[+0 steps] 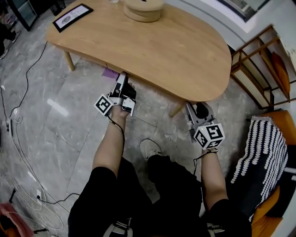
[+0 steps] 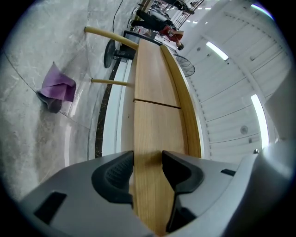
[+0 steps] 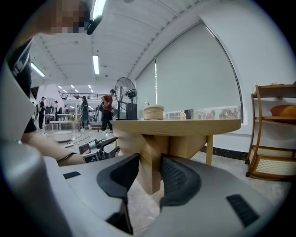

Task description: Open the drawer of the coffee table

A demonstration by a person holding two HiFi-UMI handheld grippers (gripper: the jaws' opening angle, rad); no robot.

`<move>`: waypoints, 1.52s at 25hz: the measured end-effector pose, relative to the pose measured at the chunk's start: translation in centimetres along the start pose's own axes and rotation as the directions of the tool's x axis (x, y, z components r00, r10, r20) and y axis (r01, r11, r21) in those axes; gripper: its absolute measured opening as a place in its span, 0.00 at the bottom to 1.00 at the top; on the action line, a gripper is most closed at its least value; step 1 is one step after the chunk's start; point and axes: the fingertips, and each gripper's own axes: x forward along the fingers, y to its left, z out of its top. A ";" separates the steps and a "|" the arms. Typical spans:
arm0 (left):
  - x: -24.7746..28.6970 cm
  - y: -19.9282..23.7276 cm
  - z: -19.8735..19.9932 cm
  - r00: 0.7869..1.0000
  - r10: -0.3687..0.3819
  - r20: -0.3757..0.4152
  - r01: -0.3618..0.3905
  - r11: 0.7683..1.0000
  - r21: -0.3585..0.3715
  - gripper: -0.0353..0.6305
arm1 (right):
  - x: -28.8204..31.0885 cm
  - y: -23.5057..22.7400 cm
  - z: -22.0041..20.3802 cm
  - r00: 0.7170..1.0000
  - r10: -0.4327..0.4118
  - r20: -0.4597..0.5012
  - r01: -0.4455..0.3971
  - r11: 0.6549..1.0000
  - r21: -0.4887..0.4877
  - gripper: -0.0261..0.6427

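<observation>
The light wooden coffee table (image 1: 152, 51) stands in front of me. My left gripper (image 1: 122, 79) reaches under its near edge. In the left gripper view, the left gripper (image 2: 148, 171) has its jaws apart, and the wooden drawer front (image 2: 150, 129) shows in the gap. A seam (image 2: 157, 102) crosses the wood further along. I see no pad pressing on it. My right gripper (image 1: 194, 107) sits low by the table leg (image 1: 177, 109). In the right gripper view, the right gripper (image 3: 150, 169) stands open with that leg (image 3: 152, 152) framed between its fingers.
A purple cloth (image 1: 110, 72) lies on the marble floor under the table. A round wooden stack (image 1: 143, 9) and a framed card (image 1: 72, 17) sit on top. A rattan shelf (image 1: 259, 69) and an orange chair with a striped throw (image 1: 261, 152) stand at the right. Cables (image 1: 18, 139) trail at the left.
</observation>
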 end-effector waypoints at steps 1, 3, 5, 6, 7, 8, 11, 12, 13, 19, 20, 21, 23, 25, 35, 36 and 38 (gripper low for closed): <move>-0.3 -0.2 0.0 1.000 0.000 -0.001 0.000 1.000 -0.002 0.38 | -0.2 0.3 -0.1 1.000 0.005 0.000 -0.005 1.000 -0.002 0.28; -1.2 -0.6 0.0 1.000 0.003 -0.002 -0.003 1.000 -0.006 0.38 | -0.7 1.1 -0.3 1.000 0.017 0.002 -0.017 1.000 -0.006 0.28; -2.0 -1.1 0.1 1.000 0.004 -0.003 -0.004 1.000 -0.006 0.38 | -1.3 1.9 -0.4 1.000 0.027 0.004 -0.027 1.000 -0.010 0.28; -2.4 -1.3 0.1 1.000 0.006 -0.001 -0.006 1.000 -0.005 0.38 | -1.6 2.3 -0.4 0.999 0.032 0.004 -0.032 0.999 -0.011 0.28; -2.8 -1.5 0.1 1.000 0.006 0.003 -0.006 1.000 -0.006 0.38 | -1.9 2.7 -0.5 0.999 0.037 0.002 -0.037 0.999 -0.012 0.27; -3.3 -1.7 0.1 1.000 0.008 0.006 -0.008 1.000 -0.008 0.38 | -2.2 3.1 -0.6 0.999 0.042 0.000 -0.042 0.999 -0.013 0.27; -4.9 -2.4 0.1 1.000 0.019 0.013 -0.019 1.000 -0.006 0.38 | -3.2 4.4 -1.0 0.998 0.064 -0.005 -0.064 0.998 -0.012 0.27; -5.5 -2.6 0.1 1.000 0.022 0.013 -0.022 1.000 -0.003 0.38 | -3.5 4.9 -1.1 0.997 0.071 -0.007 -0.071 0.997 -0.010 0.26; -6.0 -2.9 0.1 1.000 0.024 0.013 -0.024 1.000 -0.002 0.38 | -3.9 5.3 -1.1 0.997 0.078 -0.010 -0.078 0.997 -0.008 0.26; -8.8 -4.8 0.2 0.999 0.045 0.011 -0.045 0.999 -0.010 0.38 | -5.8 8.0 -1.4 0.991 0.128 -0.040 -0.128 0.992 -0.008 0.25; -9.4 -5.0 0.3 0.999 0.050 0.010 -0.050 0.999 -0.009 0.38 | -6.0 8.5 -1.5 0.990 0.138 -0.044 -0.138 0.990 -0.007 0.25; -9.8 -5.3 0.3 0.998 0.055 0.009 -0.055 0.998 -0.009 0.38 | -6.3 8.9 -1.5 0.988 0.146 -0.048 -0.146 0.989 -0.005 0.25; -10.7 -5.7 0.2 0.998 0.067 0.003 -0.067 0.998 -0.007 0.38 | -6.9 9.5 -1.6 0.986 0.156 -0.053 -0.157 0.988 -0.001 0.25; -11.3 -6.0 0.2 0.997 0.078 -0.006 -0.078 0.997 -0.004 0.38 | -7.4 9.9 -1.7 0.986 0.158 -0.054 -0.158 0.987 0.002 0.25; -12.0 -6.5 0.2 0.992 0.122 -0.037 -0.121 0.992 0.029 0.37 | -7.8 10.5 -1.6 0.988 0.148 -0.049 -0.148 0.989 -0.005 0.25; -11.9 -6.6 0.2 0.992 0.121 -0.038 -0.120 0.992 0.031 0.37 | -7.8 10.5 -1.6 0.989 0.144 -0.045 -0.144 0.989 -0.009 0.25; -12.0 -6.5 0.3 0.992 0.120 -0.038 -0.118 0.992 0.036 0.37 | -7.7 10.4 -1.7 0.990 0.138 -0.038 -0.138 0.990 -0.010 0.27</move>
